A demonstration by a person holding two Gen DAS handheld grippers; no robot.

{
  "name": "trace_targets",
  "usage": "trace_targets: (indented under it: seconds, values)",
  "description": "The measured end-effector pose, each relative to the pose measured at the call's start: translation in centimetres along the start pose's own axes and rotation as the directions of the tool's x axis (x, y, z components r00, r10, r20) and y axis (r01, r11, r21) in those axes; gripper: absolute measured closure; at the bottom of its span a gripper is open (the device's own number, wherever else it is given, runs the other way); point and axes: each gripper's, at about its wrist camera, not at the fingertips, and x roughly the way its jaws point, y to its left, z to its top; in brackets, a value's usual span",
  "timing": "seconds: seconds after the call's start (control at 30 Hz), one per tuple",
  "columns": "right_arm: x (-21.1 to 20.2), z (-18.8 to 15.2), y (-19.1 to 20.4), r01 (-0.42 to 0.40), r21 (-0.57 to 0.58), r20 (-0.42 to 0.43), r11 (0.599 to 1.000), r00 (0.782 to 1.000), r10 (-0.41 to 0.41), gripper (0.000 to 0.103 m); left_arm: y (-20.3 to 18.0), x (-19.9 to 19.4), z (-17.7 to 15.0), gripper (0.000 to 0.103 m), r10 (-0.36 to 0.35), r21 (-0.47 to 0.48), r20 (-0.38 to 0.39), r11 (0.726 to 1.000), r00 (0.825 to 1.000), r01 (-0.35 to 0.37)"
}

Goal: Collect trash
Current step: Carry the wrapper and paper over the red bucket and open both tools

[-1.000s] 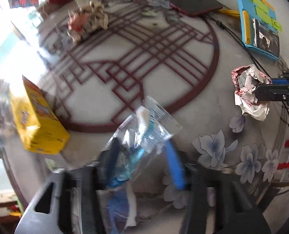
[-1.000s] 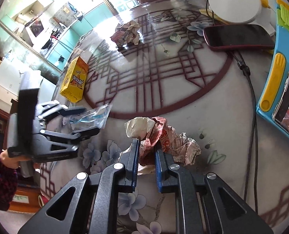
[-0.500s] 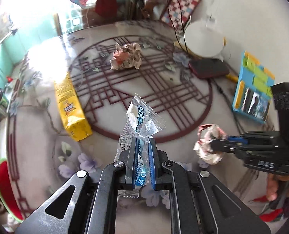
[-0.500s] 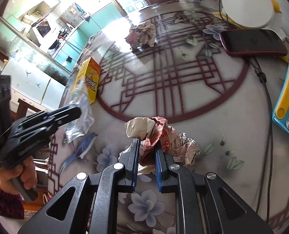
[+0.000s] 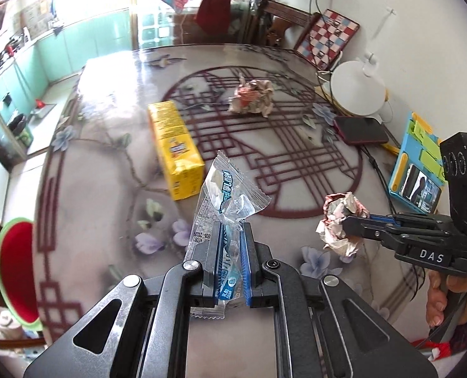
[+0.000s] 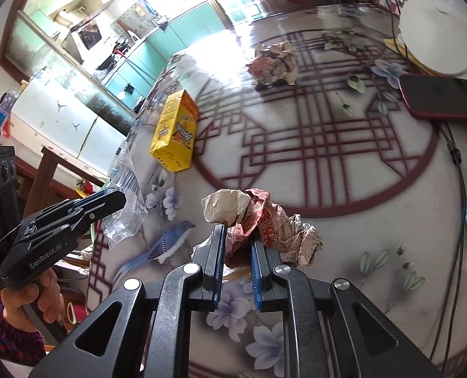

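Observation:
My left gripper [image 5: 231,233] is shut on a clear plastic wrapper with blue print [image 5: 225,193] and holds it above the near part of the round table; it also shows in the right wrist view [image 6: 124,189]. My right gripper [image 6: 236,236] is shut on a crumpled red and white paper ball [image 6: 264,220], also held off the table; the ball shows in the left wrist view [image 5: 340,220] at the right. A second crumpled paper ball [image 5: 252,96] [image 6: 276,61] lies at the far middle of the table. A yellow carton [image 5: 175,145] [image 6: 175,130] lies left of centre.
A red phone [image 5: 361,130] with a black cable, a white lamp base [image 5: 356,89] and a blue stand with a phone [image 5: 417,163] sit along the table's right side. A red and green bin [image 5: 14,271] stands below the table's left edge.
My left gripper closed on the plastic wrapper and lifted it off the table, pulling back. My right gripper kept its hold on the paper ball and rose with it.

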Motion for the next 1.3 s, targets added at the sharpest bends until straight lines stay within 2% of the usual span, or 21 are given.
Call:
trace_targets:
  seconds: [0.2, 0.63, 0.9, 1.3]
  values:
    - [0.3, -0.1, 1.3, 0.006, -0.008, -0.001, 1.0, 1.0, -0.006, 0.09, 2.3, -0.7, -0.4, 0.093, 0.01, -0.049, 0.007, 0.999, 1.0, -0.01]
    - [2.0, -0.4, 6.4, 0.025, -0.063, -0.02, 0.998, 0.999, -0.026, 0.09, 7.5, -1.9, -2.0, 0.093, 0.018, -0.085, 0.014, 0.996, 1.0, -0.017]
    - [4.3, -0.2, 12.2, 0.033, -0.133, -0.02, 0.99, 0.999, -0.036, 0.09, 12.2, -3.2, -3.0, 0.093, 0.023, -0.112, 0.024, 0.994, 0.999, -0.02]
    - [8.3, 1.1, 22.6, 0.029, -0.272, -0.007, 0.962, 0.999, -0.032, 0.09, 21.9, -4.6, -5.2, 0.093, 0.064, -0.166, 0.006, 0.984, 0.998, -0.063]
